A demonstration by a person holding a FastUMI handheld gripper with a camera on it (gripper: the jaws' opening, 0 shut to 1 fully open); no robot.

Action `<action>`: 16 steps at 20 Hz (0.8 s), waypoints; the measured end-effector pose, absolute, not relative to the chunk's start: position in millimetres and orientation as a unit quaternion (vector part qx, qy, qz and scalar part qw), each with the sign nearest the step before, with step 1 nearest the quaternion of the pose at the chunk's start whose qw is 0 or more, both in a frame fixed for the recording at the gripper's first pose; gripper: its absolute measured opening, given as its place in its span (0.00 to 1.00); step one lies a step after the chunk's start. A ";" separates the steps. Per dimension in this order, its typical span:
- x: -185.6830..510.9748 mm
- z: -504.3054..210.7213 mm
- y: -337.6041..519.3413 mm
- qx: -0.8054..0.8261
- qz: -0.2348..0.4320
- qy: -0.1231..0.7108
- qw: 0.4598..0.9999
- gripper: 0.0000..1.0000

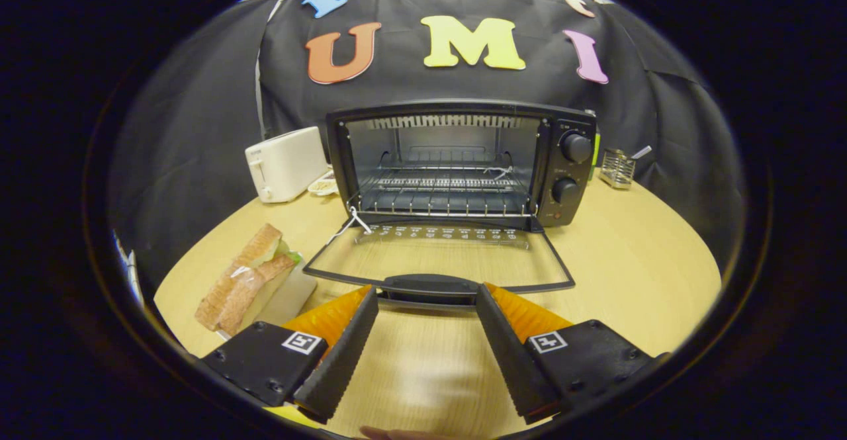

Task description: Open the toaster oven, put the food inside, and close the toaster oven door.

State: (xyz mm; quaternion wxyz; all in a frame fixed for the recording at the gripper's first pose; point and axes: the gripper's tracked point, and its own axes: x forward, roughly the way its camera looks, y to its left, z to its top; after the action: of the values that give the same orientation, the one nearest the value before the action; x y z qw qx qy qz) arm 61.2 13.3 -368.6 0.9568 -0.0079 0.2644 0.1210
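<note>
A black toaster oven (463, 162) stands on the wooden table, beyond the fingers. Its glass door (437, 258) lies folded down flat toward me, with the door handle (429, 285) just ahead of the fingertips. The wire rack (443, 195) inside is bare. A sandwich (243, 280) in clear wrap lies on a white board (288, 298) left of the door, close to the left finger. My gripper (427, 294) is open, its fingers spread wide just short of the handle, with nothing between them.
A white pop-up toaster (284, 163) stands left of the oven, with a small dish (323, 186) beside it. A wire holder (619, 167) sits to the oven's right. Bare tabletop (635, 255) lies right of the door.
</note>
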 end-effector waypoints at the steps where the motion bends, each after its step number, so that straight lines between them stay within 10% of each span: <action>1: 59.3 -356.4 16.5 -0.007 0.129 0.257 0.958 0.98; 16: 27.4 -321.9 113.9 0.094 0.308 0.394 0.861 0.99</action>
State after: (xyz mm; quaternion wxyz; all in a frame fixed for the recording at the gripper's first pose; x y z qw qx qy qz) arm 27.4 113.9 -321.9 0.8610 0.0938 0.3938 0.3080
